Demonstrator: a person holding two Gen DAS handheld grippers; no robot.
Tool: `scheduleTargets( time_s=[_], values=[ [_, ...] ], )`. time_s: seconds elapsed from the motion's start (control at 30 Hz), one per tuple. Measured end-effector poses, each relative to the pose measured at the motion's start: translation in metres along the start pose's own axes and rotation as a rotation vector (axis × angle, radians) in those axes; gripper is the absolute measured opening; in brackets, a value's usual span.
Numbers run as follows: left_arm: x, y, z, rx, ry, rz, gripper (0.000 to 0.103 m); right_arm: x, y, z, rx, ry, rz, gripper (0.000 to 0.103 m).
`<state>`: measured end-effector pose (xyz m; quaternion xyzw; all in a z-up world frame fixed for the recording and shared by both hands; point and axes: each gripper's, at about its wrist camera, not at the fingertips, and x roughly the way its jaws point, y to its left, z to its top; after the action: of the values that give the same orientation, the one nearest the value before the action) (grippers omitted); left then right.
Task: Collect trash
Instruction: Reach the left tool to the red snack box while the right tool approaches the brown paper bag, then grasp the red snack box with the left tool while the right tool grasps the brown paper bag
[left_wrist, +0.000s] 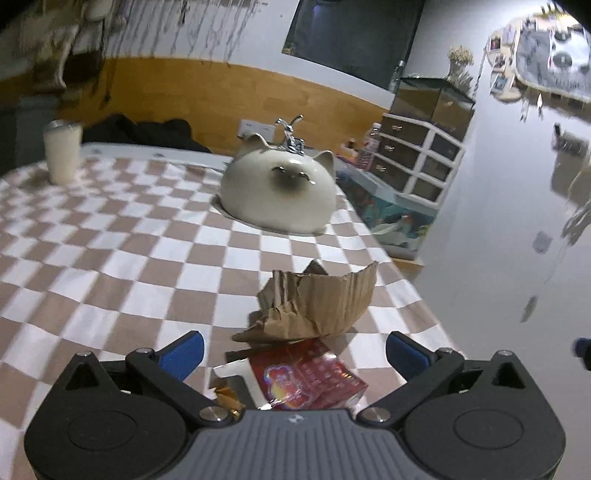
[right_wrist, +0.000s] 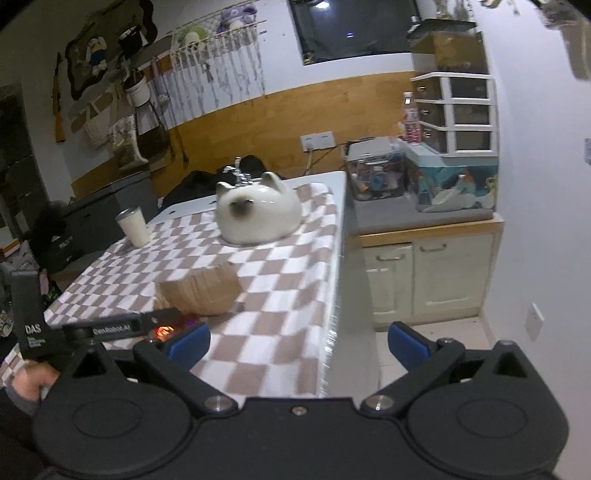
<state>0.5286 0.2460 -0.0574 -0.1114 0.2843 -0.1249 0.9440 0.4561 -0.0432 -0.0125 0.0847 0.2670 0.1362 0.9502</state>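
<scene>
- The left gripper (left_wrist: 295, 354) is hovering with fingers spread wide, gripping nothing.
- The red box (left_wrist: 306, 376) is lying between them on the checkered tablecloth (left_wrist: 110, 266), touching the torn cardboard (left_wrist: 317, 302).
- The right gripper (right_wrist: 297, 345) is hanging open over the table edge.

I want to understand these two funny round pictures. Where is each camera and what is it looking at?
Left wrist: sits on the left gripper, open over the red packet, facing torn cardboard.
Right wrist: sits on the right gripper, open above the checkered cloth's edge; a hand shows.
Shared: cat-shaped dish, white cup, cardboard, cloth.
</scene>
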Motion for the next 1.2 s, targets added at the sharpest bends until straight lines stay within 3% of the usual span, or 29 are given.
scheduleTargets(
  time_s=[0.23, 0.47, 0.77, 0.9, 1.0, 1.2],
  values=[
    [0.013, 0.022, 0.000, -0.088, 0.053, -0.080, 0.103, 0.026, 0.030, 0.021, 0.048, -0.027, 0.052, 0.103],
    [0.007, 0.004, -0.014, -0.011, 0.120, -0.156, 0.103, 0.044, 0.049, 0.030, 0.059, -0.012, 0.067, 0.103],
    [-0.008, -0.019, -0.028, 0.103, 0.220, -0.350, 0.103, 0.078, 0.070, 0.042, 0.062, 0.051, 0.003, 0.103],
    [-0.009, -0.013, -0.026, 0.081, 0.205, -0.324, 0.103, 0.100, 0.091, 0.048, 0.014, 0.101, -0.008, 0.103],
    [-0.007, -0.004, -0.023, 0.045, 0.181, -0.285, 0.102, 0.122, 0.100, 0.051, 0.053, 0.179, 0.007, 0.103],
    [-0.008, -0.005, -0.020, 0.060, 0.138, -0.209, 0.097, 0.158, 0.105, 0.046, 0.136, 0.260, -0.015, 0.078]
  ],
)
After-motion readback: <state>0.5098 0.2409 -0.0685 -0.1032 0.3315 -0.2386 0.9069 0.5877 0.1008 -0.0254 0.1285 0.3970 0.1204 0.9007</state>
